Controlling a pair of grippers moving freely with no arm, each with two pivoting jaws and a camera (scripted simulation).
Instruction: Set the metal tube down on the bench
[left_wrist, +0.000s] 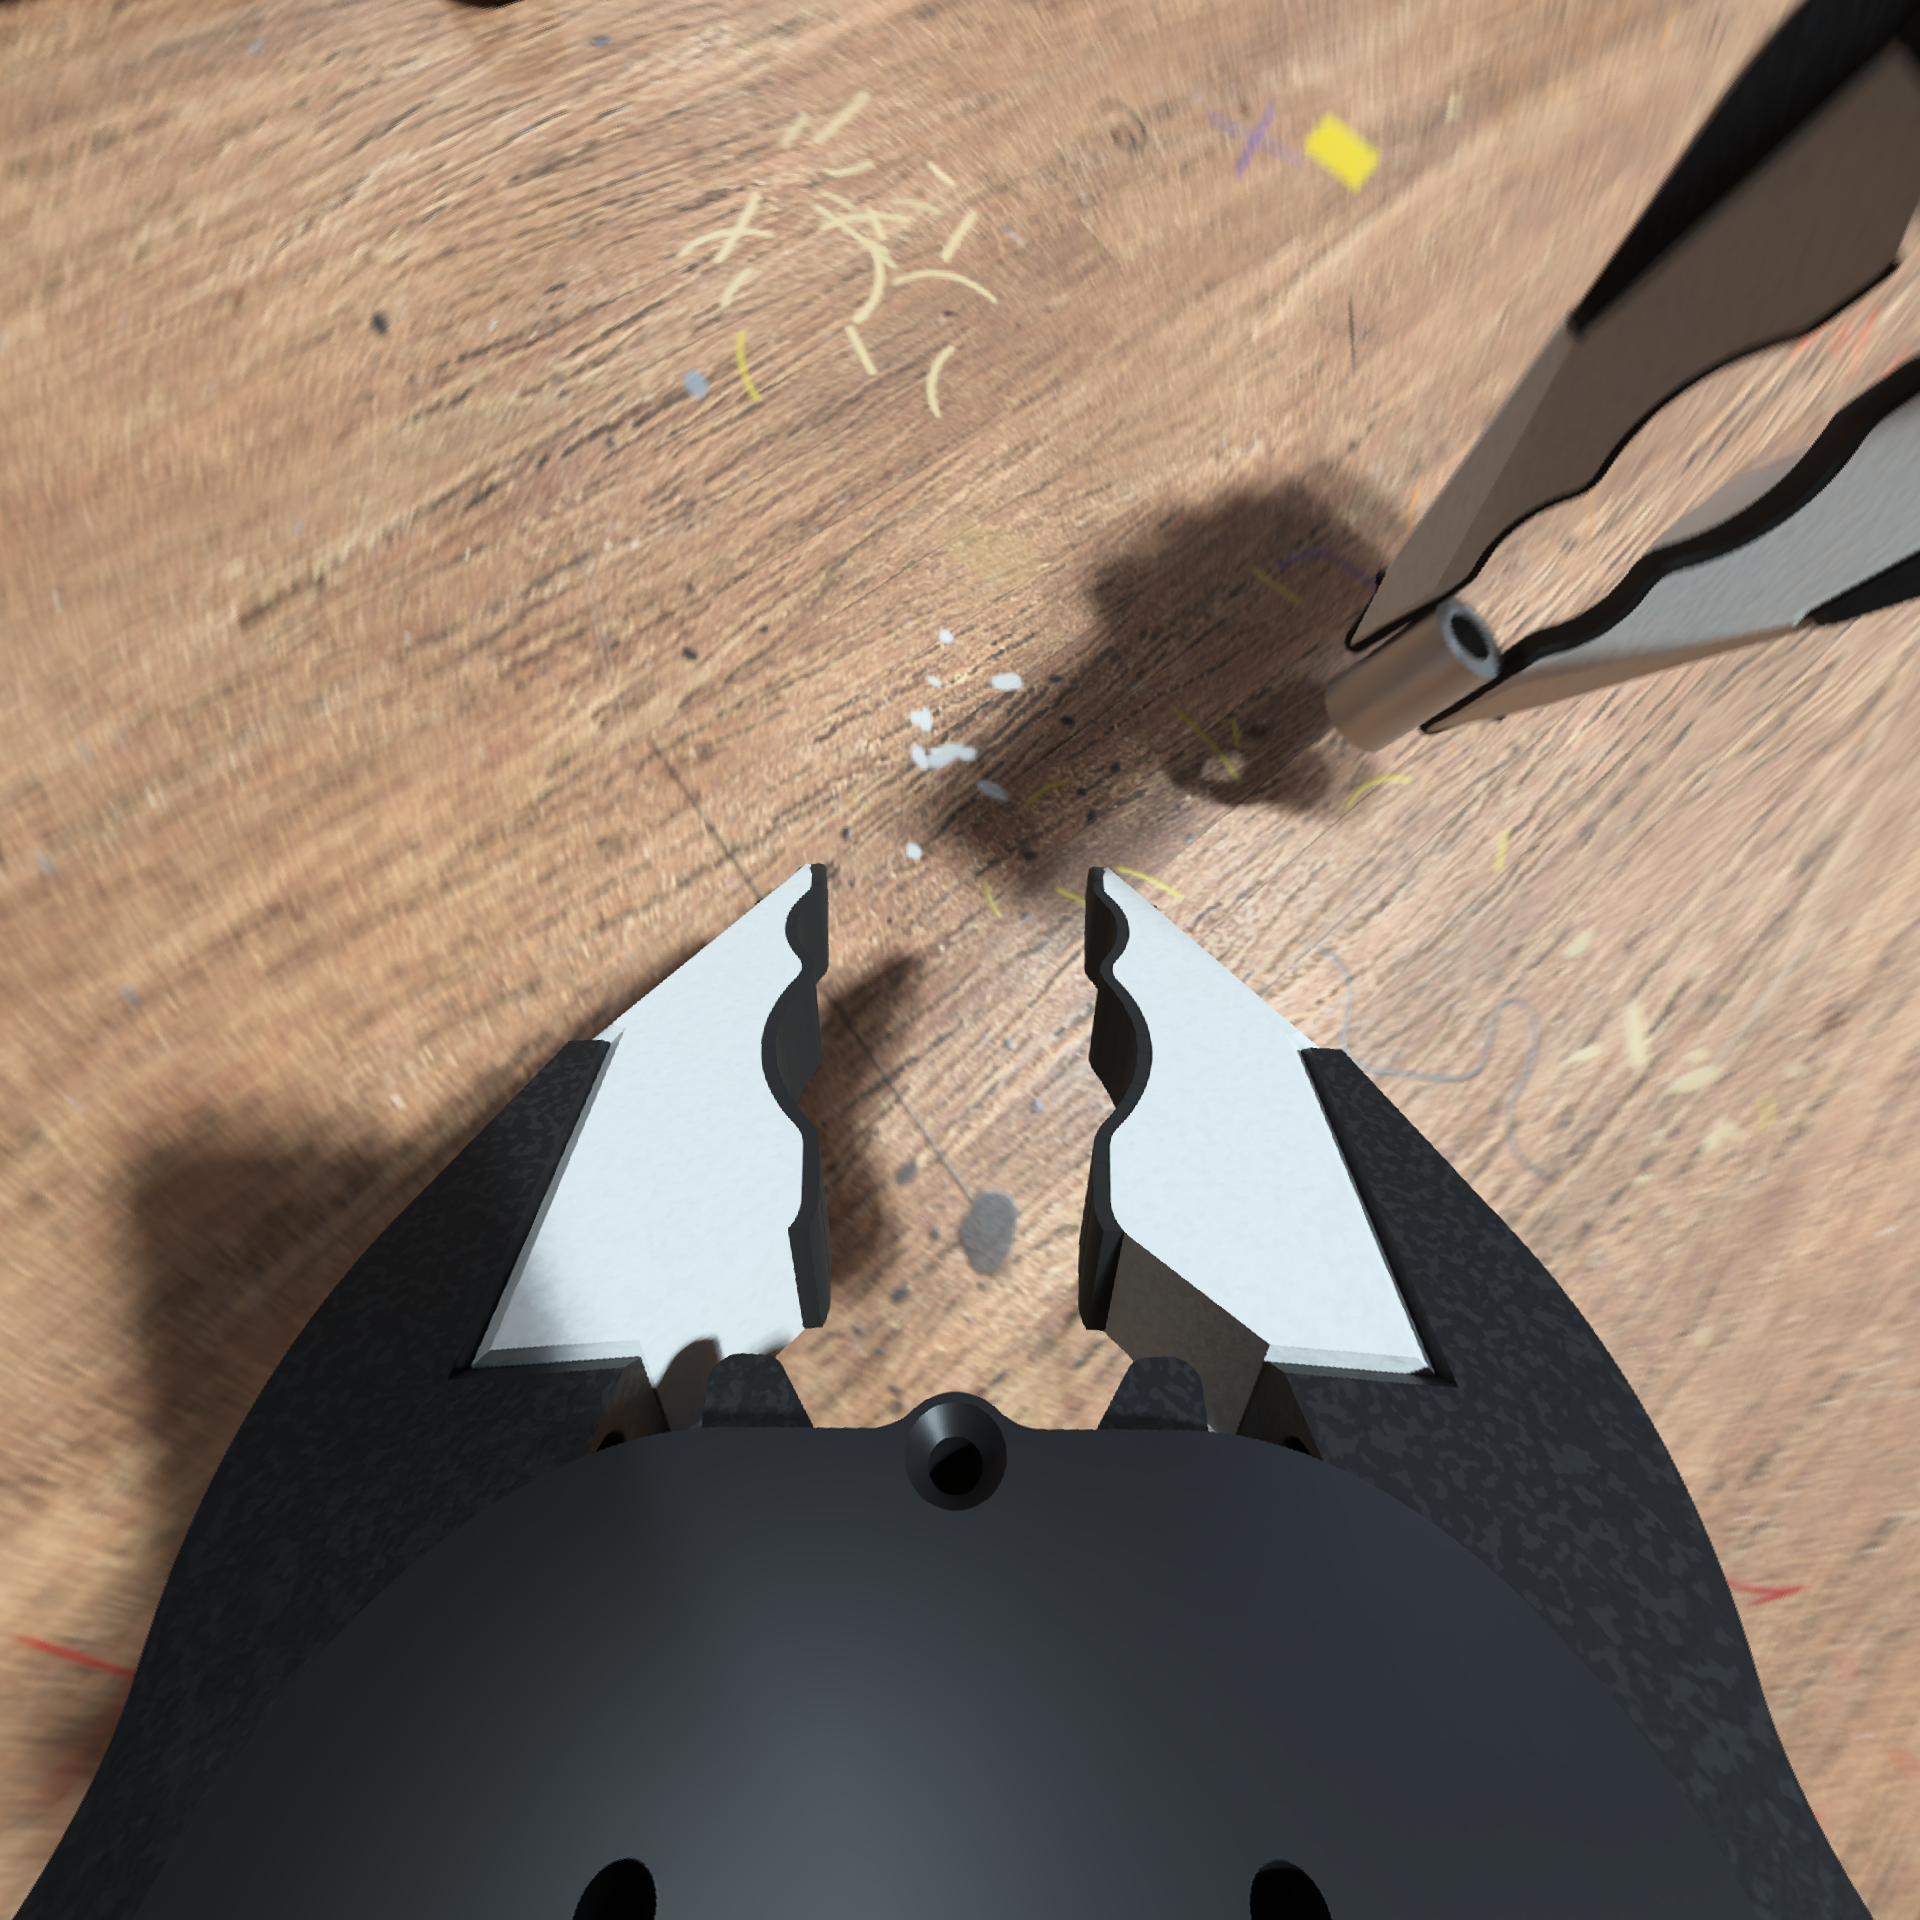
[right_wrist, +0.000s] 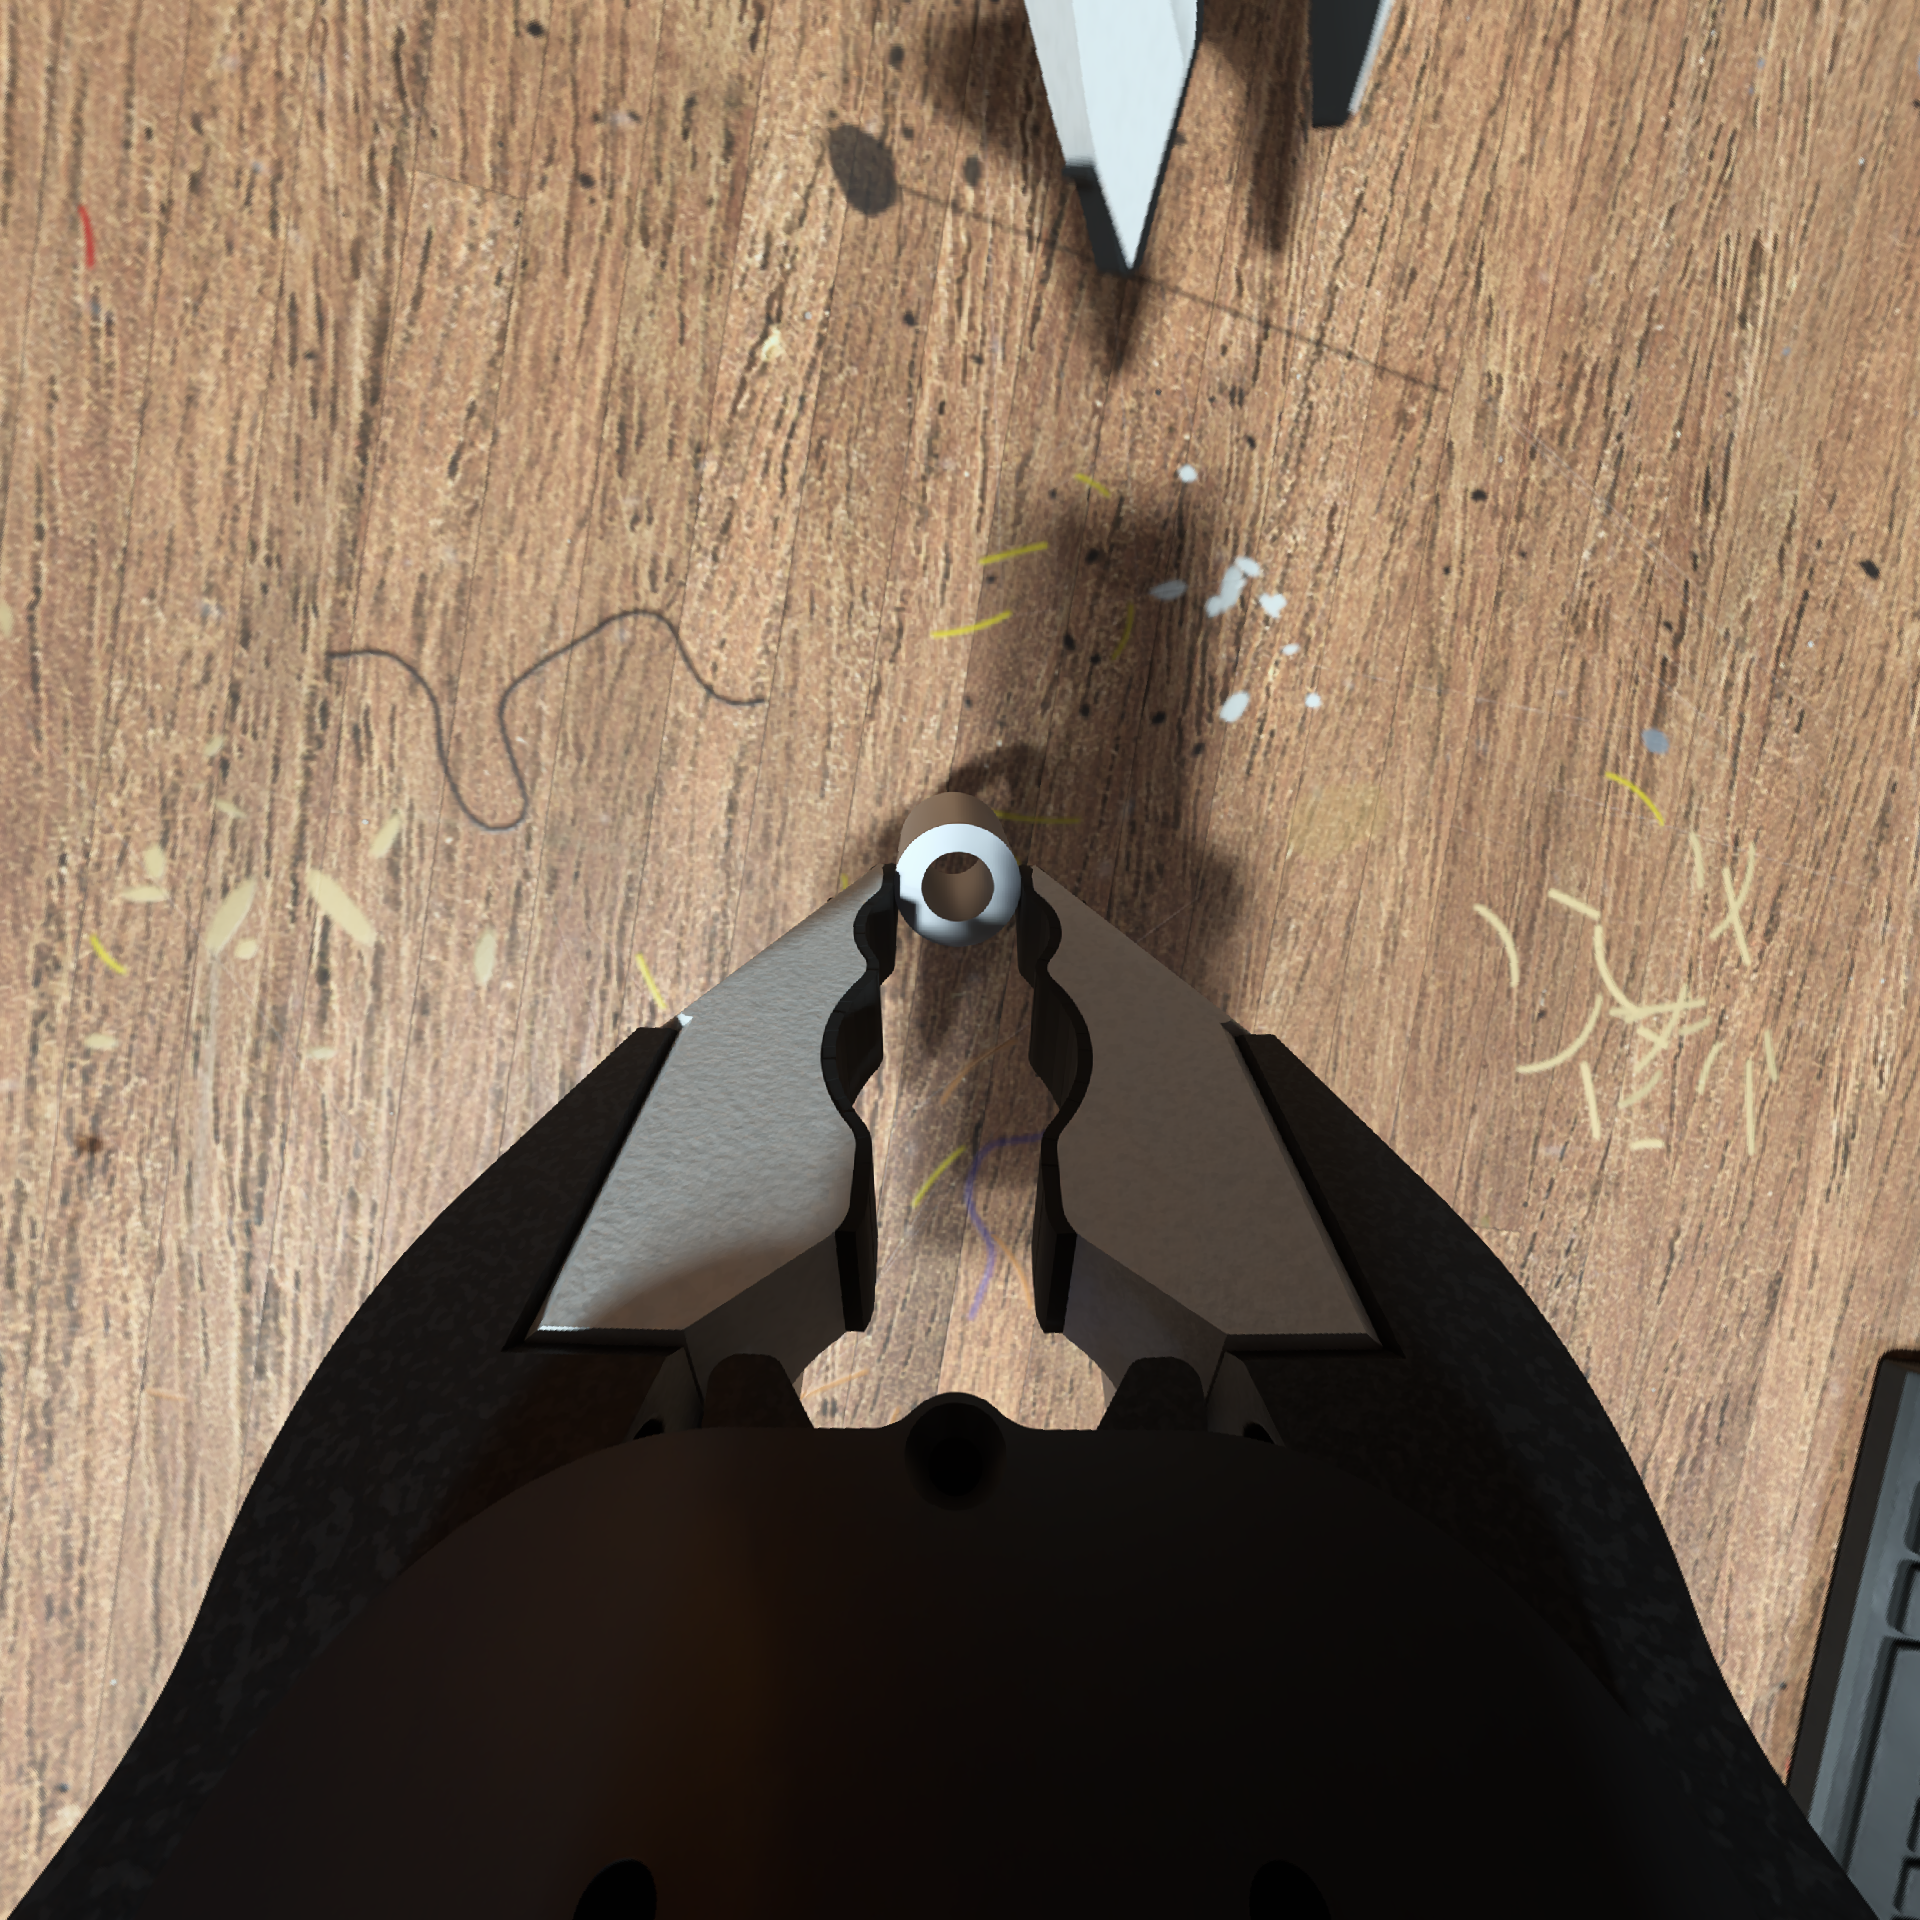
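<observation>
Right gripper clamps metal tube at fingertips, low over bench for placing; left gripper spread, empty.

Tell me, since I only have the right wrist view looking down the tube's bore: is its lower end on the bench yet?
Observer: Seemingly not. The left wrist view shows the metal tube pinched near its upper end by the right gripper, with its shadow apart from its lower end.
Operator: And the other one, carrying anything?
Observer: No, the left gripper is open and empty.
Operator: Any clutter farther out?
Observer: A small yellow scrap lies on the bench, well away.
</observation>
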